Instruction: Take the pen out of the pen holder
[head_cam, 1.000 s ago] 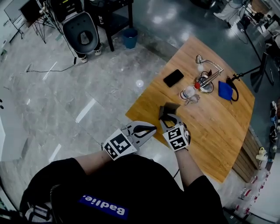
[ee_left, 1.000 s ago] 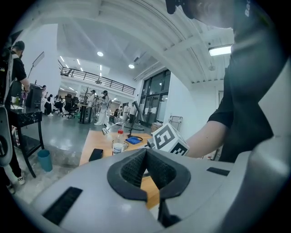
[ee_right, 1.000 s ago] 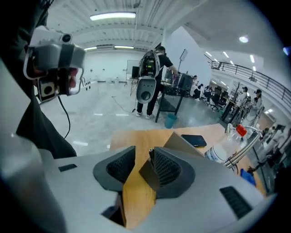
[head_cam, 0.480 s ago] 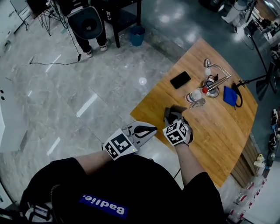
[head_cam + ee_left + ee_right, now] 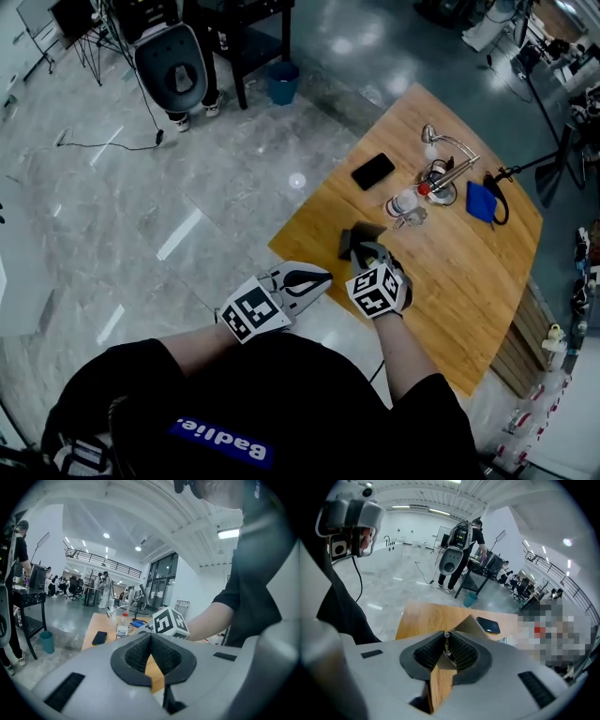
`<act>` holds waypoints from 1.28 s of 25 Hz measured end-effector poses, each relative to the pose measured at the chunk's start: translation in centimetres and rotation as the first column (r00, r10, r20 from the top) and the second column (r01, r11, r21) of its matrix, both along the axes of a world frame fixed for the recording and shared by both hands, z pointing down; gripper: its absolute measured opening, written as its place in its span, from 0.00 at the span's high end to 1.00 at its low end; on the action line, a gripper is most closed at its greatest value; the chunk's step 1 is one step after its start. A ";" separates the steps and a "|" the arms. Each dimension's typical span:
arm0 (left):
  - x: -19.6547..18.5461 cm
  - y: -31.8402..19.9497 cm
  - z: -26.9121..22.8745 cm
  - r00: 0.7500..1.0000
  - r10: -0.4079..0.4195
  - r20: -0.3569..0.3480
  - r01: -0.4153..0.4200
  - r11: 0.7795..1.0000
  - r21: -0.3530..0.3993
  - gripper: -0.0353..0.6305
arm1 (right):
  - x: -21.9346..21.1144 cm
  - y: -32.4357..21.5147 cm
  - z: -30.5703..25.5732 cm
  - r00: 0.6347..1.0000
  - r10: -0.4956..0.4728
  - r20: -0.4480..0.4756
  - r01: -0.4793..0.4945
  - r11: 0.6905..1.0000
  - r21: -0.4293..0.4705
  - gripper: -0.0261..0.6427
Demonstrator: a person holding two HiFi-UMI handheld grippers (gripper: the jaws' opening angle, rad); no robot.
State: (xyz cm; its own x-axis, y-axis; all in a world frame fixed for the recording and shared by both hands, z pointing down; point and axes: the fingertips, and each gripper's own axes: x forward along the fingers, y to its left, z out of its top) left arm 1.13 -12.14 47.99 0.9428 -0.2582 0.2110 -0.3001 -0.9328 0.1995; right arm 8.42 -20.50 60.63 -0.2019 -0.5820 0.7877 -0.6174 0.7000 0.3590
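- Just ahead of the right gripper (image 5: 367, 251) in the head view, the pen holder (image 5: 354, 234) stands near the close edge of the table (image 5: 450, 281). The gripper tilts down into the holder's open top. The left gripper (image 5: 324, 277) hangs off to the side, beyond the table edge and well apart from the holder.
- Between the jaws in the right gripper view stands the pen (image 5: 447, 635), upright, with its round top at the jaw tips. The jaws are closing, and the tips meet the pen's top on both sides with no gap that I can see. The grey wall of the holder rises just behind and below the pads, so the pen's shaft sits inside it.
- Straight ahead of the left gripper in its own view there is only bare table. Its jaws are together with nothing between them, and the right gripper's marker cube shows just beyond them.
- The step in hand looks like the grasp itself: the pen is pinched but not yet lifted. The next move likely calls for a firm hold and a straight pull along the pen's length, so the shaft clears the rim without tipping the holder. The idle left gripper could steady the holder if it drags.
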 end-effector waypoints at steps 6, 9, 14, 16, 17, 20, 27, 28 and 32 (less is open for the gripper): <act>2.2 1.5 -0.8 0.999 0.033 -0.001 -0.033 0.999 0.011 0.93 | 1.5 2.4 -4.6 0.991 0.049 0.121 -0.058 0.995 0.077 0.89; 3.5 2.3 -1.1 0.999 0.049 0.000 -0.049 0.999 0.017 0.93 | 2.2 3.8 -7.2 0.977 0.069 0.200 -0.094 0.989 0.118 0.89; 5.5 3.6 -1.5 0.998 0.058 0.002 -0.058 0.998 0.017 0.93 | 3.4 6.7 -10.5 0.954 0.076 0.290 -0.128 0.978 0.165 0.89; 6.3 4.2 -1.8 0.998 0.062 0.000 -0.062 0.998 0.021 0.93 | 3.8 8.1 -11.4 0.942 0.080 0.327 -0.144 0.974 0.178 0.89; 6.7 4.5 -1.9 0.998 0.065 0.000 -0.065 0.998 0.023 0.93 | 4.0 8.7 -11.8 0.932 0.086 0.351 -0.157 0.971 0.178 0.89; 7.6 5.5 -2.2 0.997 0.076 0.005 -0.076 0.997 0.027 0.93 | 4.3 10.6 -13.2 0.890 0.109 0.443 -0.202 0.965 0.167 0.89; 8.6 7.1 -3.0 0.997 0.081 0.006 -0.081 0.996 0.038 0.93 | 4.9 13.9 -15.7 0.782 0.113 0.613 -0.273 0.946 0.174 0.89; 8.8 7.3 -3.1 0.997 0.083 0.005 -0.083 0.996 0.042 0.93 | 5.0 14.3 -15.8 0.768 0.109 0.631 -0.280 0.944 0.177 0.89; 9.2 7.9 -3.4 0.996 0.089 0.007 -0.089 0.995 0.053 0.93 | 5.2 15.5 -16.1 0.687 0.101 0.720 -0.314 0.934 0.169 0.89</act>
